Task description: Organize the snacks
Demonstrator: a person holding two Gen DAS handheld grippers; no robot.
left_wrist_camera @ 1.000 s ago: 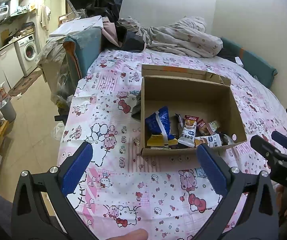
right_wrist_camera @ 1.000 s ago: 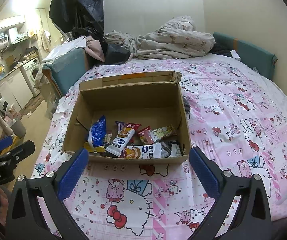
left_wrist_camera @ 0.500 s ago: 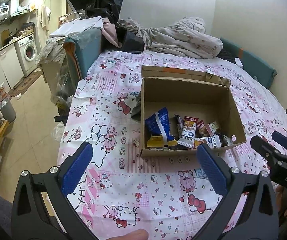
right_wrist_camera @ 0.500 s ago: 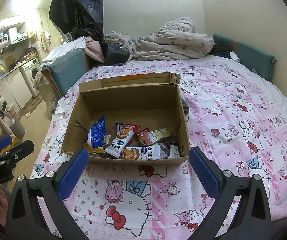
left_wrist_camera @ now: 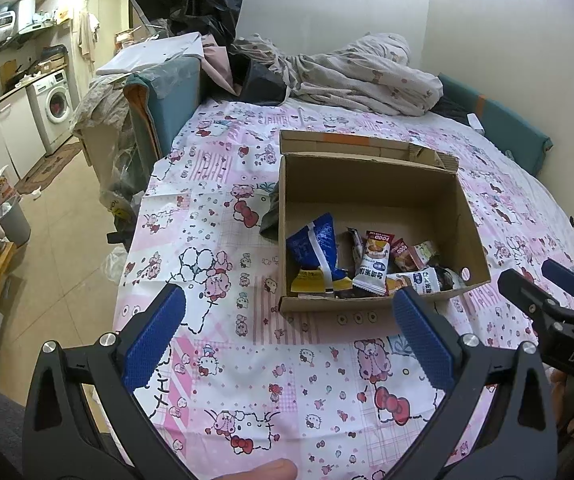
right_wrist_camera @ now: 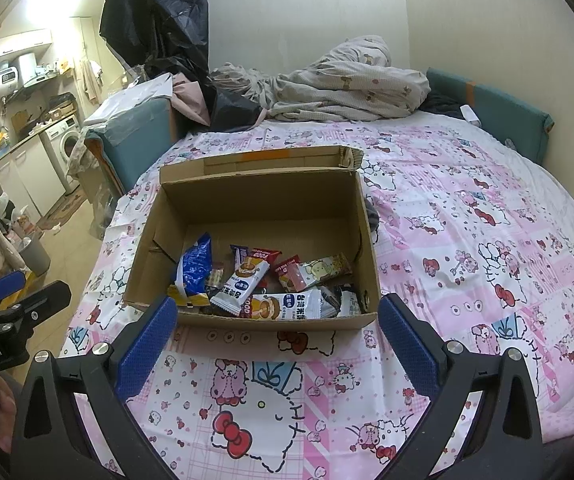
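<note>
Cardboard box already holds every visible snack packet; left gripper and right gripper, nearside, gape empty.

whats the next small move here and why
Probably ease the right hand-held gripper forward and down over the cardboard box, toward the white snack packet lying on top. Both hand-held grippers are open and empty, short of the box, and all the snacks sit piled at its near end.
</note>
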